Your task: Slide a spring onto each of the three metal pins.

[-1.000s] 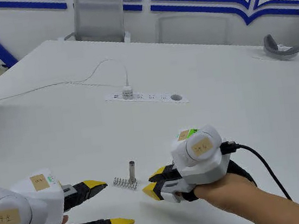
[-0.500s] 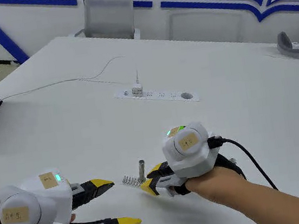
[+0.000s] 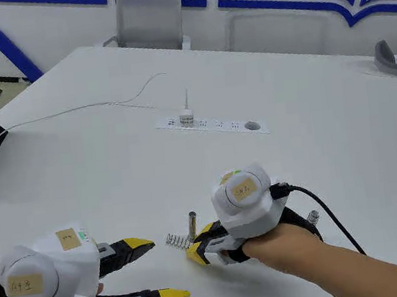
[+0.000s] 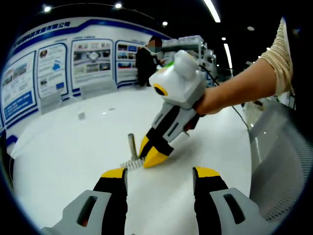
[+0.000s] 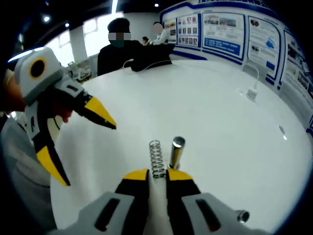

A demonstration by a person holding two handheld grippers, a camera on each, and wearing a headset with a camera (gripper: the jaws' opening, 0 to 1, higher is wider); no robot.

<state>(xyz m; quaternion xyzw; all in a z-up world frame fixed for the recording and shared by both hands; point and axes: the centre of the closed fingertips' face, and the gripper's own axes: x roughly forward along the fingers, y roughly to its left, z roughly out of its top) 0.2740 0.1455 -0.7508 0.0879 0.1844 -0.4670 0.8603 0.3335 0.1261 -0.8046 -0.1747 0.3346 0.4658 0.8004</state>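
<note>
Spring (image 5: 155, 157) is pinched by the nearly closed right gripper (image 5: 157, 174), pin (image 5: 176, 152) at its 3 o'clock; left gripper (image 4: 160, 172) is held wide open, empty

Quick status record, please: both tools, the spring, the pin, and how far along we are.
left tool: open, empty, to the left of the spring
right tool: jaws nearly together at the spring's near end; grip not certain
spring: lying flat on the table, beside the pin
pin: upright, bare
progress: spring not yet on this pin
</note>
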